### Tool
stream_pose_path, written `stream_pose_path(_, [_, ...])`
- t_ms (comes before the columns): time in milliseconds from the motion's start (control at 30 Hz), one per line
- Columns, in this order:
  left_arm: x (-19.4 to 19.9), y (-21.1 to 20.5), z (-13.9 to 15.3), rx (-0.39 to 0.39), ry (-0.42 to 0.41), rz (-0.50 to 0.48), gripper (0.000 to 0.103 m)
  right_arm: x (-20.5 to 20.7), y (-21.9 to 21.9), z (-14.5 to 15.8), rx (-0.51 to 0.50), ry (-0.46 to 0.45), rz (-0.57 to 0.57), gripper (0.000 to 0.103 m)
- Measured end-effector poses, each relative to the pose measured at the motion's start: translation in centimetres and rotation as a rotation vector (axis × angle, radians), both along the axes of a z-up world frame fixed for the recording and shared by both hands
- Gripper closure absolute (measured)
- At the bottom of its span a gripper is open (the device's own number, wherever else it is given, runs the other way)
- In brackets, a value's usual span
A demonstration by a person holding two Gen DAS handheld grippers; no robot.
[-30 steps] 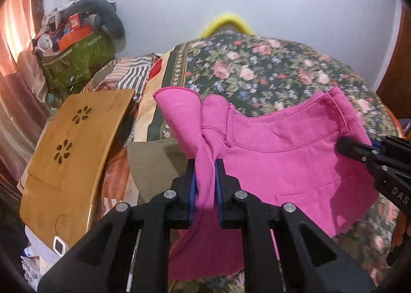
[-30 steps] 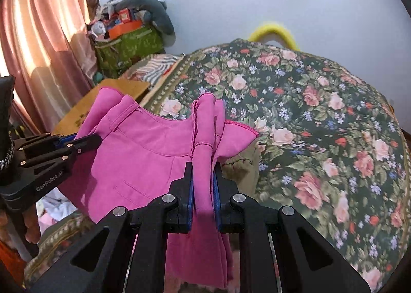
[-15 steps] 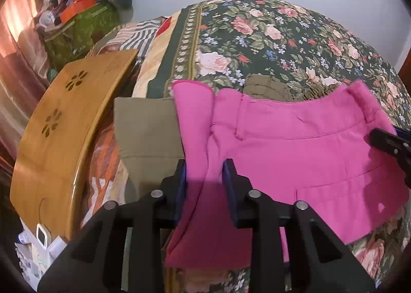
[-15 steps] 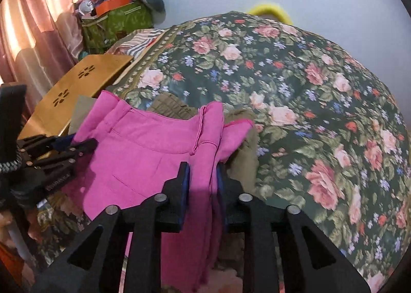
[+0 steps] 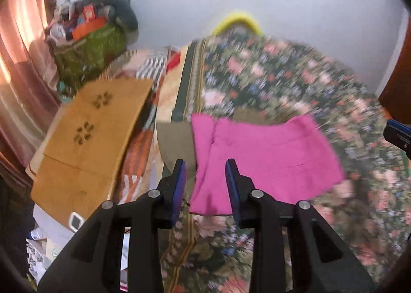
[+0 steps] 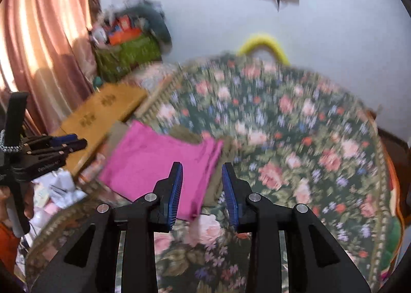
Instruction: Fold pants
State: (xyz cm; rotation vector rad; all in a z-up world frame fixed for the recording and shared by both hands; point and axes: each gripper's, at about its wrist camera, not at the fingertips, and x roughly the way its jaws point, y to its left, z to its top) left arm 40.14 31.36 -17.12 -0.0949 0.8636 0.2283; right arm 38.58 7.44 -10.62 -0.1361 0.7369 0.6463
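The pink pants (image 5: 264, 159) lie folded flat on the floral bedspread (image 5: 295, 82), on top of an olive garment (image 5: 174, 144). They also show in the right wrist view (image 6: 156, 162). My left gripper (image 5: 205, 180) is open and empty, just above the pants' left edge. My right gripper (image 6: 201, 182) is open and empty, above their right edge. Each gripper shows at the side of the other's view: the right one (image 5: 398, 136), the left one (image 6: 56, 146). Both views are motion-blurred.
A wooden lap desk (image 5: 87, 138) lies left of the bed. A green bag heaped with things (image 5: 90, 43) stands by the pink curtain (image 6: 38, 43). A yellow curved object (image 5: 237, 21) sits behind the bed. Loose papers (image 6: 61, 187) lie on the floor.
Both grippers lowered the pink pants onto the bed, opened and let go, then pulled back and tilted up. The pants now lie flat.
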Motion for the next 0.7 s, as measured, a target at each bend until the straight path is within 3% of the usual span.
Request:
stream_pose_path(167, [-5.9, -3.3, 8.2, -0.038, -0.172, -0.071, 0.072, -5.4, -2.2, 6.6, 0.143, -0.112, 0.043, 0.075])
stream_pose_path(400, [-16.7, -9.1, 17.8, 0.036, -0.414, -0.129, 0.072, -15.2, -5.5, 14.1, 0.284, -0.319, 0.099, 0.075])
stream_pose_path(600, [-25.7, -13.5, 20.9, 0.100, -0.557, -0.136, 0.072, -22.4, -8.4, 16.0, 0.337, -0.460, 0.096, 0.075])
stream_pose_path(700, [-29.6, -15.1, 21.2, 0.123, -0.608, -0.101, 0.072, -24.6, -9.5, 15.6, 0.350, -0.470, 0.090, 0.075])
